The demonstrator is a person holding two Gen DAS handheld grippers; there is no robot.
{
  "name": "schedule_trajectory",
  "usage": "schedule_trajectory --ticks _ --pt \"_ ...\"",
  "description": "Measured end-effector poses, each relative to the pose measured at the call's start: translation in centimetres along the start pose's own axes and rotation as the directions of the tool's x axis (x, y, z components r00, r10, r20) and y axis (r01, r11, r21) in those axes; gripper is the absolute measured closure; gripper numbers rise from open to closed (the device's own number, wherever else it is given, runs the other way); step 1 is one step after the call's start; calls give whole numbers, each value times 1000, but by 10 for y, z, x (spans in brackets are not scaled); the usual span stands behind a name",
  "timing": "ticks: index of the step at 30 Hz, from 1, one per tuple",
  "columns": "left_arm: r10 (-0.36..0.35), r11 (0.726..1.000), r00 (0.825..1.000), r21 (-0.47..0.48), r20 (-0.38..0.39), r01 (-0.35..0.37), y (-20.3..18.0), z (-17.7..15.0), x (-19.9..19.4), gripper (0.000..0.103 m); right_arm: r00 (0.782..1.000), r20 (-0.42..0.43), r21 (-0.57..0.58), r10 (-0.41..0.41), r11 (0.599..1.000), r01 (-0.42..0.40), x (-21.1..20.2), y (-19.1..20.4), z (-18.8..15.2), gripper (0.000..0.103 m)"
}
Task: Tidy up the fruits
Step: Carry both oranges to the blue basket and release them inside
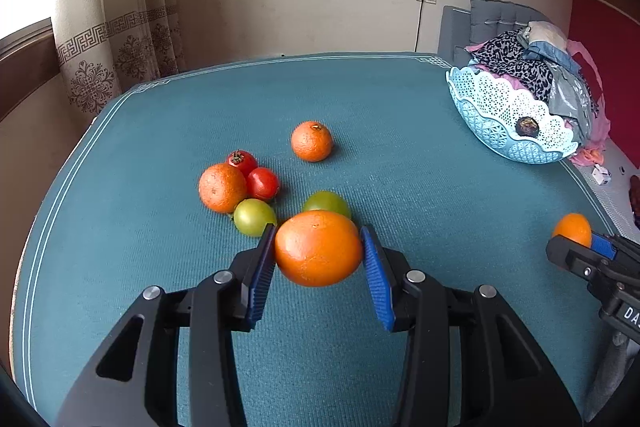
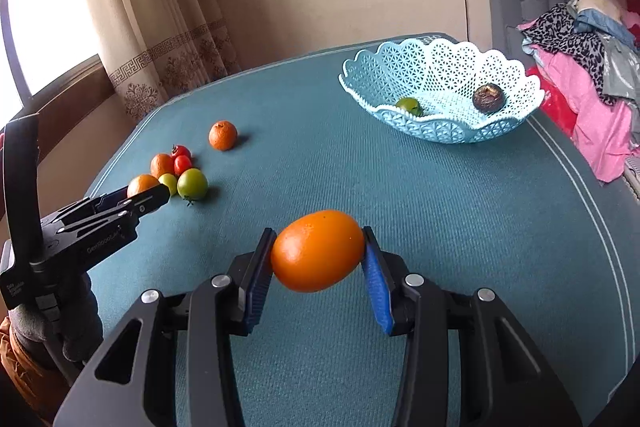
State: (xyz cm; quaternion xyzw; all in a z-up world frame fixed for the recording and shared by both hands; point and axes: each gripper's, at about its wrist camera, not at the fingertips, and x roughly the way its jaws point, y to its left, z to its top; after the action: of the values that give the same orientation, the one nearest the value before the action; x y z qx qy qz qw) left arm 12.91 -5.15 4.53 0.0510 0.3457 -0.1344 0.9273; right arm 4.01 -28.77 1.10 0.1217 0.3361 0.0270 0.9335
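My left gripper (image 1: 319, 249) is shut on an orange (image 1: 318, 247), held above the teal table; it also shows in the right wrist view (image 2: 142, 193). My right gripper (image 2: 319, 251) is shut on another orange (image 2: 318, 250), seen in the left wrist view (image 1: 573, 229) at the right. On the table lie two oranges (image 1: 222, 187) (image 1: 311, 141), two red tomatoes (image 1: 262, 183) and two green tomatoes (image 1: 254, 217). A light blue lattice basket (image 2: 440, 123) at the far right holds a green fruit (image 2: 409, 106) and a dark round fruit (image 2: 488, 99).
The teal tablecloth (image 1: 420, 187) has a white border line near its edges. A pile of clothes (image 2: 592, 67) lies right of the basket. A curtain (image 1: 120, 27) and window stand beyond the table's far left edge.
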Motion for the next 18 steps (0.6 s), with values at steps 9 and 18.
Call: schedule_trajectory --ticks 9,18 --pt "-74 997 997 36 3 74 -30 25 -2 59 993 101 39 -59 998 55 -15 -30 33 60" --pt "-129 989 991 80 29 127 -72 62 6 59 976 179 81 -128 990 115 -17 -67 68 60"
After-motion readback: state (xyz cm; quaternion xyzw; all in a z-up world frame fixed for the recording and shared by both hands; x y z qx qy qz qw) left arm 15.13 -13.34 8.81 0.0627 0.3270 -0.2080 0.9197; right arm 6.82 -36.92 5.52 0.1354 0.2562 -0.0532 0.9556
